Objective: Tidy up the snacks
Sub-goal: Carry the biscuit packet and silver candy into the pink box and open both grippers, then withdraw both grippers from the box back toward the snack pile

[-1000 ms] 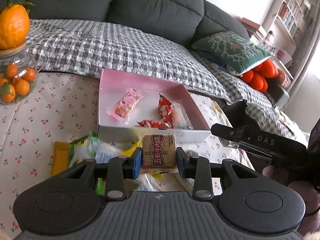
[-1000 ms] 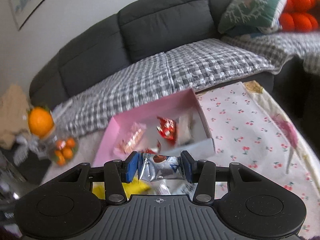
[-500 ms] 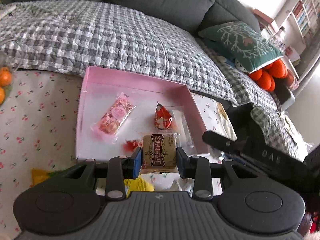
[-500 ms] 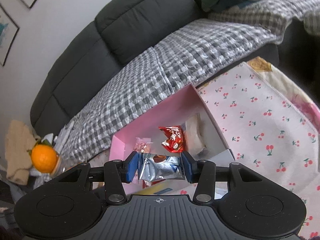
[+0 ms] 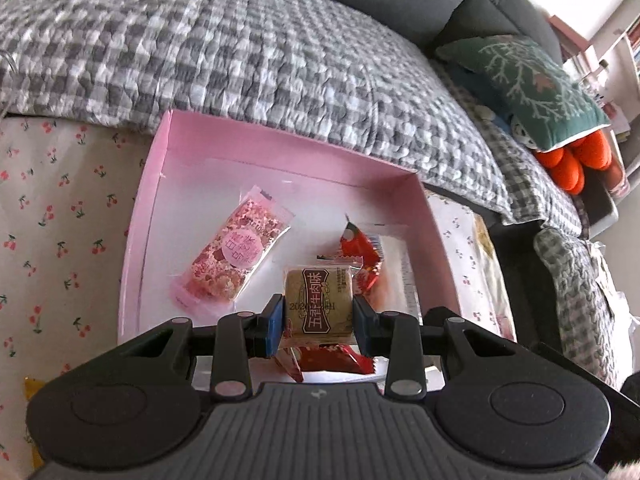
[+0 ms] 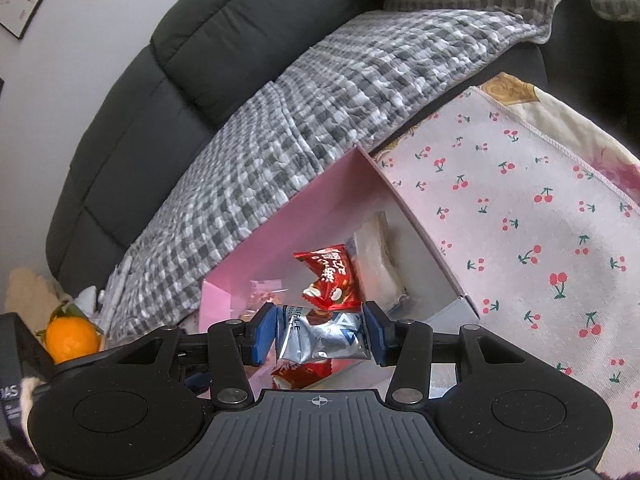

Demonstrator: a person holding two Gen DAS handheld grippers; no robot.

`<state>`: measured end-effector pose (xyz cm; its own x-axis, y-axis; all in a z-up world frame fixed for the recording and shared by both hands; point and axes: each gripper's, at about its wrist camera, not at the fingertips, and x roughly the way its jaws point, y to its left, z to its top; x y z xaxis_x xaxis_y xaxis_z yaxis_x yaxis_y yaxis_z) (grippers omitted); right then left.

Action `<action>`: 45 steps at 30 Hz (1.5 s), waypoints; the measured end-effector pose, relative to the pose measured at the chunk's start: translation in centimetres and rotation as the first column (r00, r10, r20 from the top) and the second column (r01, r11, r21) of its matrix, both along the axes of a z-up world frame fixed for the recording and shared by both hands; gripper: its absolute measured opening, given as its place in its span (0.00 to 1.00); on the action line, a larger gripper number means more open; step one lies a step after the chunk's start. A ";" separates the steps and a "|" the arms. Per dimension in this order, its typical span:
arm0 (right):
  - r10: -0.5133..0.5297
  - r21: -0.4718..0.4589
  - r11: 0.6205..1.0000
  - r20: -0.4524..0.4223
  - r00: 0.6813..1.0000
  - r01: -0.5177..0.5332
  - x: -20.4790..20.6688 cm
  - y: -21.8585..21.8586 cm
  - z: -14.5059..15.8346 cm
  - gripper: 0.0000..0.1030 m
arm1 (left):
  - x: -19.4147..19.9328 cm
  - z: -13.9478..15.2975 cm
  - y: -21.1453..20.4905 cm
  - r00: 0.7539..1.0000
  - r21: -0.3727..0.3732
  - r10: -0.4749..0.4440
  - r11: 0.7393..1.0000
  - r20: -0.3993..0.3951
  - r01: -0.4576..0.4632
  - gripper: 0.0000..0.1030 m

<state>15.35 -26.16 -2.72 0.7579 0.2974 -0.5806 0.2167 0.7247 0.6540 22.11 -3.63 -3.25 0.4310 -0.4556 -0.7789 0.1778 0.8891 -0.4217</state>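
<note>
Orange [image 6: 72,339] shows only in right view, beside box [image 6: 280,240].

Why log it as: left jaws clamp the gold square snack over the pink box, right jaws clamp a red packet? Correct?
Not quite. The right wrist view shows the right gripper clamping a silver packet, not red. The left gripper does clamp the gold square snack over the pink box.
</note>
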 end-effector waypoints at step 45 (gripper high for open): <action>-0.005 -0.091 0.996 -0.009 1.000 0.004 -3.7 -1.2 3.1 0.80 | -5.6 4.1 1.1 0.983 0.138 0.002 0.990 0.185 -0.028 0.81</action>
<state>11.62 -27.35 0.34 0.7533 0.2400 -0.6124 0.2258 0.7801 0.5834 16.48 -2.53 0.89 0.5789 -0.3404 -0.7409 0.2271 0.9401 -0.2544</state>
